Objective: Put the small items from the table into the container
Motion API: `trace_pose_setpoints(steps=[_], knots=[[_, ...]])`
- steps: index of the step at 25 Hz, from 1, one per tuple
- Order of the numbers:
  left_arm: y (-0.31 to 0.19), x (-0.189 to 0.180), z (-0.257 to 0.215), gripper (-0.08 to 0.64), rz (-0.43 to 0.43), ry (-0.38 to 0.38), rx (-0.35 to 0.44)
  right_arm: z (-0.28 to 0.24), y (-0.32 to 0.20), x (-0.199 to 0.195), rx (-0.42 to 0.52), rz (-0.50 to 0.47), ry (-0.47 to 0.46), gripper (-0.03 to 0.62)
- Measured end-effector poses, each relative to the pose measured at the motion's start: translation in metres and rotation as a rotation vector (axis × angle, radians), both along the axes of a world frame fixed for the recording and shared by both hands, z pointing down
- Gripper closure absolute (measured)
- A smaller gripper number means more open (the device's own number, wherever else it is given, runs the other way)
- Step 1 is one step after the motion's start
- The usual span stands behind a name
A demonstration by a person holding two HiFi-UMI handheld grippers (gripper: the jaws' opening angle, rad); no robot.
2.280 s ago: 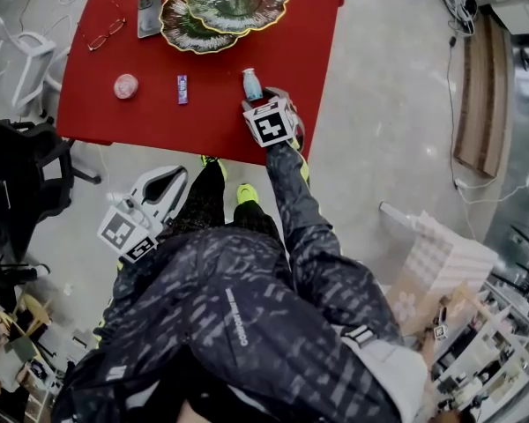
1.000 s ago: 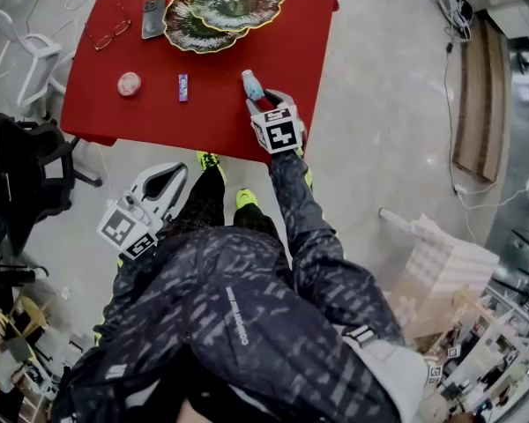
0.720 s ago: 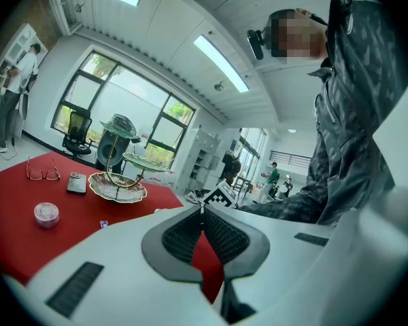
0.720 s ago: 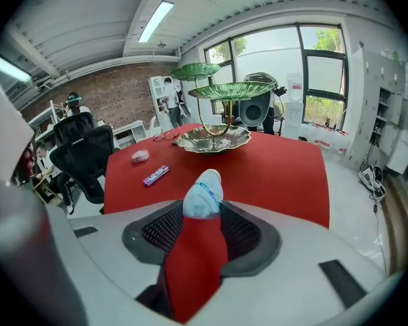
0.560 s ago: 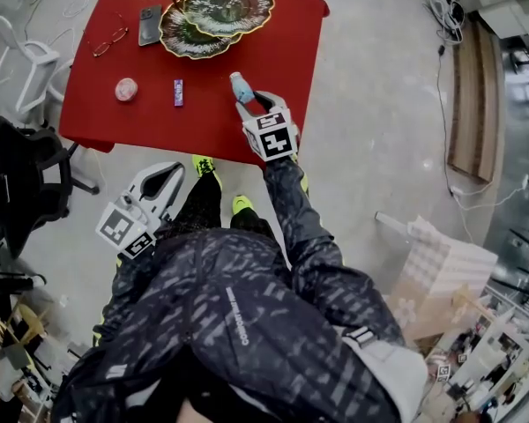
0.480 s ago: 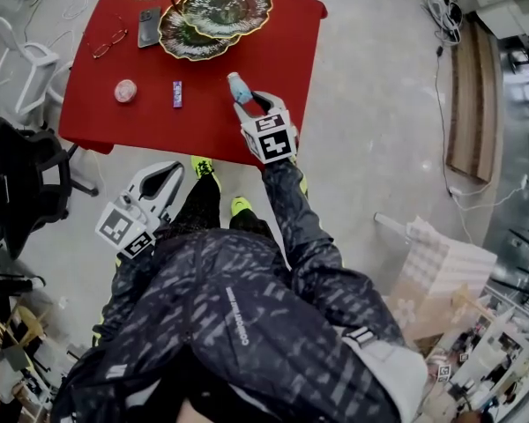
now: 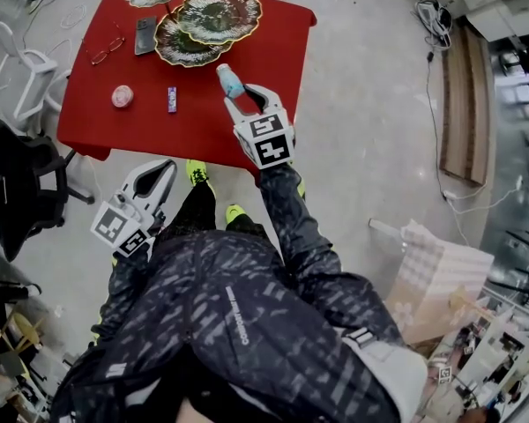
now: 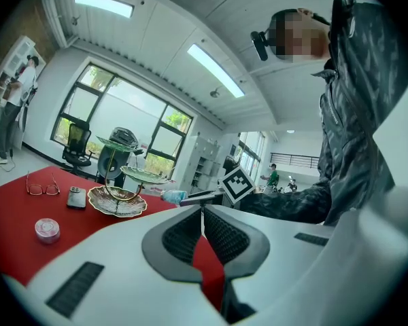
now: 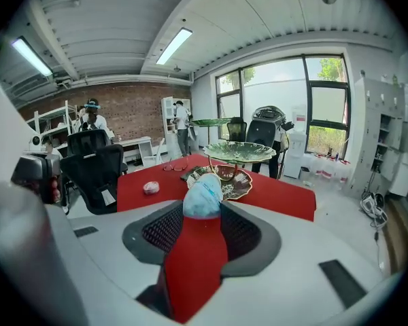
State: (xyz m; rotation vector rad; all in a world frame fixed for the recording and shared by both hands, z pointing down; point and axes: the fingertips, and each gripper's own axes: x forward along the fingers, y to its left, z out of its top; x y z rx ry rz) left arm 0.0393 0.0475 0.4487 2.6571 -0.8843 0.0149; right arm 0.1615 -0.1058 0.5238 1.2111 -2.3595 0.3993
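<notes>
Bottle [image 7: 230, 81] near tiered dish [image 7: 219, 14], phone [image 7: 145, 35], glasses [image 7: 103, 53].

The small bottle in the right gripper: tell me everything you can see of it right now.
The small bottle has a pale blue wrap with whitish patches and looks like plastic; any print is too small to read. It sits between the right gripper's dark ribbed pads, which press on its sides, and one end sticks out past the fingertips. That end points toward the tiered leaf-shaped dishes. The bottle seems to be held clear above the red table. Nothing else touches it.
</notes>
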Motion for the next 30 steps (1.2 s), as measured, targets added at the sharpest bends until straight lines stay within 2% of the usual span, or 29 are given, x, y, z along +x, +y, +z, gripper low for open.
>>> trace_pose_setpoints(steps=[19,30], knots=[[-0.004,-0.001,-0.024,0.548,-0.045,0.021,0.068,-0.099,-0.028,-0.012,0.193,-0.033,-0.013,0.414],[-0.043,-0.027,-0.032,0.548,-0.055,0.024,0.076,-0.106,-0.068,-0.033,0.174,-0.033,0.028,0.414]])
